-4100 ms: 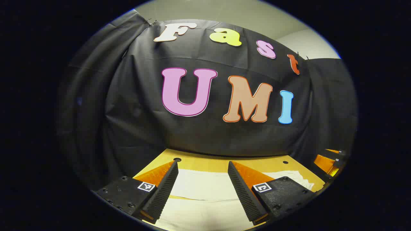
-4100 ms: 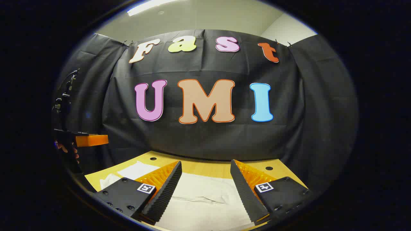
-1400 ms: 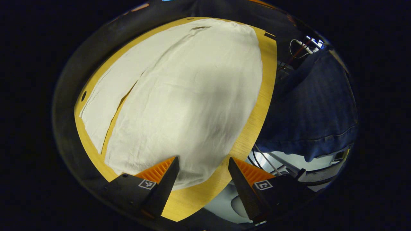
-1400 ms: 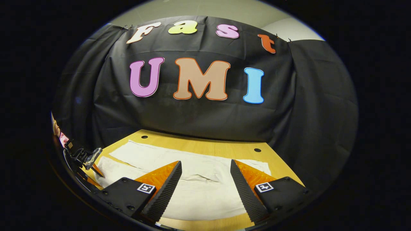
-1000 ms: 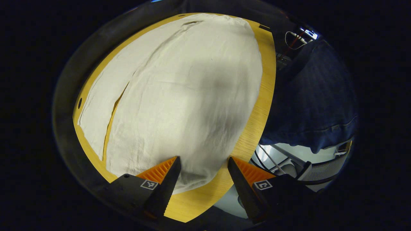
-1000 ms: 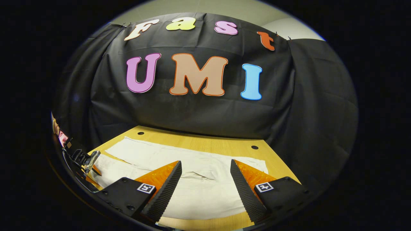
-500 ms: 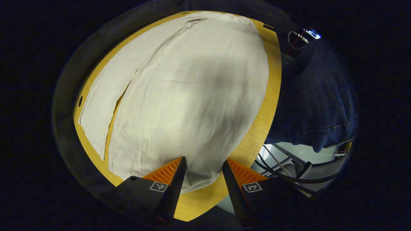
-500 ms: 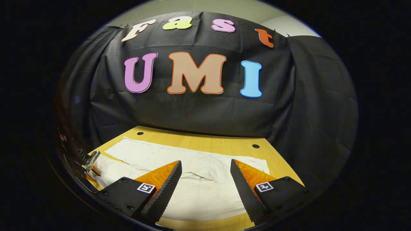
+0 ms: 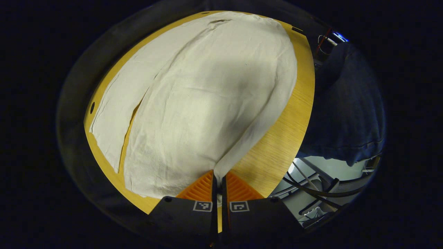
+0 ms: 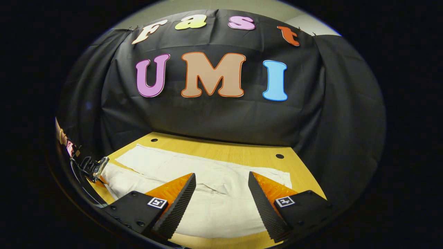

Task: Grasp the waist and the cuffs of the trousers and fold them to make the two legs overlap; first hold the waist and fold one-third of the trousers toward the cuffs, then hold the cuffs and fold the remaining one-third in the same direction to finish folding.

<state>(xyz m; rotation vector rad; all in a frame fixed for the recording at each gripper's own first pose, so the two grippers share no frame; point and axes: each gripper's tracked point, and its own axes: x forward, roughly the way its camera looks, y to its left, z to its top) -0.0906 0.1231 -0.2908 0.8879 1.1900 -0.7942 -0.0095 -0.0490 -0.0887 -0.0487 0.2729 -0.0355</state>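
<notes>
Cream trousers (image 9: 207,86) lie spread flat on the wooden table (image 9: 287,138), the two legs side by side with a narrow slit between them. My left gripper (image 9: 217,180) is shut on the near leg's cuff corner, and the cloth runs up to the fingers in a ridge. In the right gripper view the trousers (image 10: 214,204) stretch across the table, waist end to the right. My right gripper (image 10: 221,193) hangs open just above the waist part, nothing between its fingers. The left gripper (image 10: 93,167) shows at that view's far left, at the cuff end.
A person in dark blue clothing (image 9: 346,103) stands at the table's long edge. Cables and a chair (image 9: 311,186) lie below the table corner. Small round holes (image 10: 279,156) mark the tabletop near the black cloth wall (image 10: 214,117).
My left gripper's fingers closed onto the cuff corner, and the cloth there now rises in a ridge. The right gripper stayed open and hardly moved.
</notes>
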